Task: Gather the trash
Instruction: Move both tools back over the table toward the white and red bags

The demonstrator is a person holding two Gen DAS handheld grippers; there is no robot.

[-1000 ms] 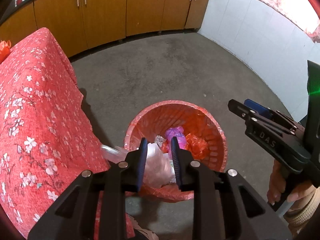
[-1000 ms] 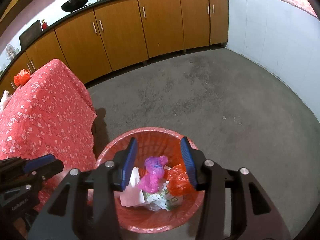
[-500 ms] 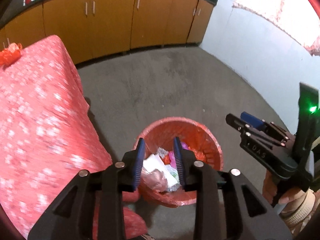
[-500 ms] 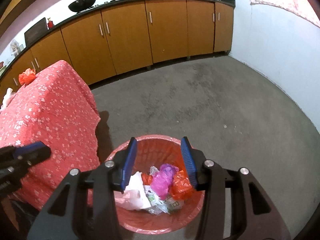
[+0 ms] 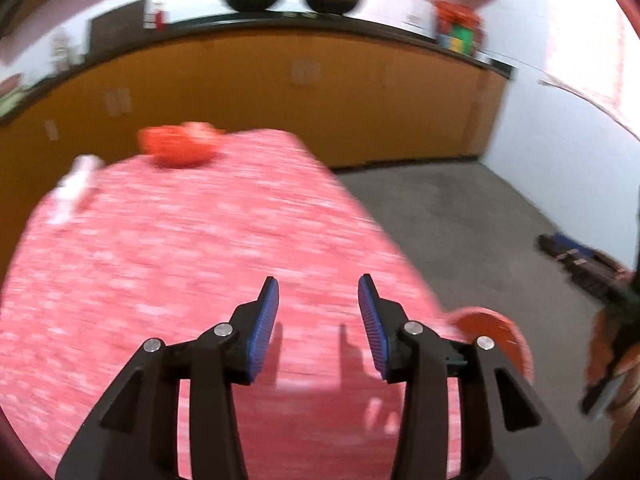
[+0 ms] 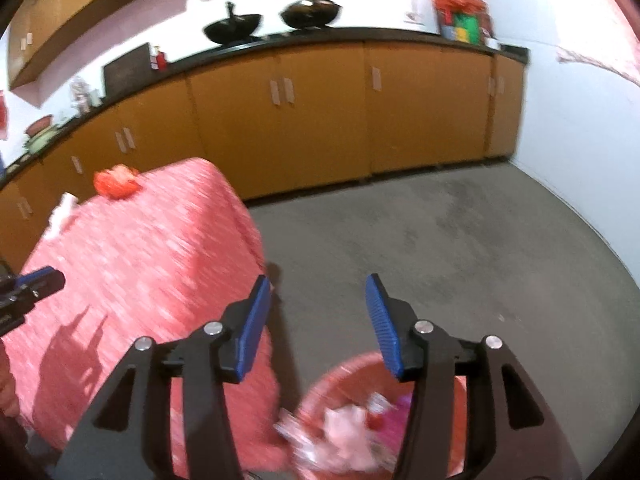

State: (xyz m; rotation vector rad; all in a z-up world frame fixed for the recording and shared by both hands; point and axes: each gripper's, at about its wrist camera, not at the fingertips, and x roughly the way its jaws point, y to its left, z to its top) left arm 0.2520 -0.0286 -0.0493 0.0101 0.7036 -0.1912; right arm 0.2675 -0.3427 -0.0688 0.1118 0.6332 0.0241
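1. Left wrist view is motion-blurred; the red bin [image 5: 494, 330] shows only as a rim cut off by the surface [image 5: 180, 280].
2. Right wrist view shows the bin [image 6: 320, 392] holding smeared pink and white trash [image 6: 348, 424].
3. Orange bag [image 5: 178, 146] and white scrap [image 5: 76, 188] lie on the surface.
4. Left tongs [image 5: 318, 326] and right tongs [image 6: 318, 326] are opening, nothing between them.
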